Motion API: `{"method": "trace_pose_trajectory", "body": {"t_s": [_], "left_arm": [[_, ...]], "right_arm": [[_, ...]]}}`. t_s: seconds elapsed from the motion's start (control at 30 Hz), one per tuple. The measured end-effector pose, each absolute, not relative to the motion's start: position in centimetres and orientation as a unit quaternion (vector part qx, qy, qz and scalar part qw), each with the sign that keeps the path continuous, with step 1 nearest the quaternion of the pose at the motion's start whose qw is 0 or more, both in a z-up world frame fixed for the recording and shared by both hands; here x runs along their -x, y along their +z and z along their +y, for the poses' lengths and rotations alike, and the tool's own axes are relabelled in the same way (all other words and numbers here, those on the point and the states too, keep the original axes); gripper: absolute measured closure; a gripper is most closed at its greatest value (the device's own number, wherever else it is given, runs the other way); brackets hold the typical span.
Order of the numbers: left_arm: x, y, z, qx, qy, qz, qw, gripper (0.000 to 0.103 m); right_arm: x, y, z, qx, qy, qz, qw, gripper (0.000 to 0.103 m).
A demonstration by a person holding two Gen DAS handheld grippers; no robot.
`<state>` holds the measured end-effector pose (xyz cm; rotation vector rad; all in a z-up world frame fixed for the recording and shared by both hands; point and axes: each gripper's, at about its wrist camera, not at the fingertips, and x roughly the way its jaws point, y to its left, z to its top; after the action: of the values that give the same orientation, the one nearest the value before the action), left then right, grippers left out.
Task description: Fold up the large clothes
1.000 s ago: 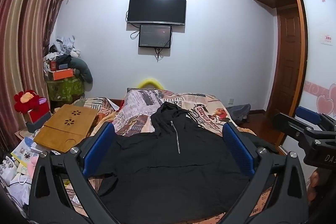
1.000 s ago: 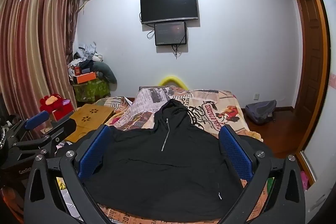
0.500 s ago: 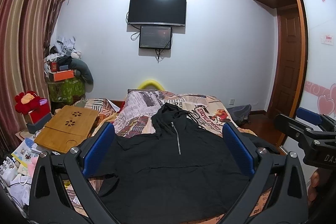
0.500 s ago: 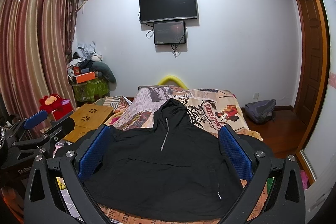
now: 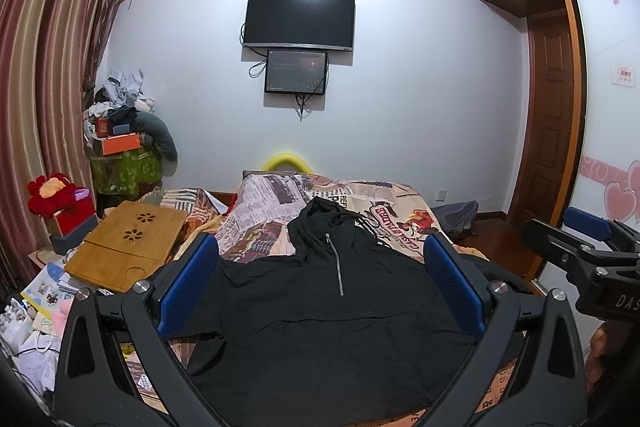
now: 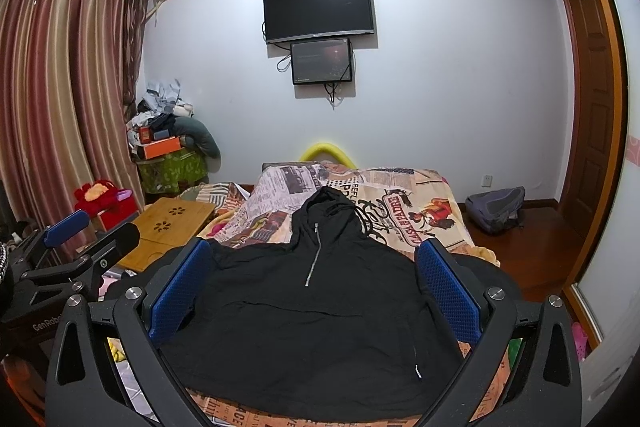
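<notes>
Far left, beside the bed: slotted bamboo lap tray [image 5: 124, 247], tilted against the bedding. Left hand-held gripper [image 5: 320, 267] held above the near bed edge, blue-padded fingers [image 5: 188, 283] spread wide, nothing between them. Centre: black hooded pullover with short silver zip [image 5: 328, 315] spread flat, front up, on the newspaper-print bedspread [image 5: 380, 211], hood toward the far wall. Right hand-held gripper [image 6: 312, 267] likewise agape and empty, above the garment's hem.
</notes>
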<state>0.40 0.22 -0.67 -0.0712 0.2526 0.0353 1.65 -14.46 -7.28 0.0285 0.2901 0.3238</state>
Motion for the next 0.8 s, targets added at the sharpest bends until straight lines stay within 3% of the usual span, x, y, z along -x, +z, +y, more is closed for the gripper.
{"method": "trace_pose_trajectory", "body": {"t_s": [0.8], "left_arm": [[-0.51, -0.37, 0.11, 0.035, 0.020, 0.126, 0.991, 0.000]], "right_arm": [[-1.72, -7.28, -14.44, -0.014, 0.161, 0.145, 0.976, 0.000]]}}
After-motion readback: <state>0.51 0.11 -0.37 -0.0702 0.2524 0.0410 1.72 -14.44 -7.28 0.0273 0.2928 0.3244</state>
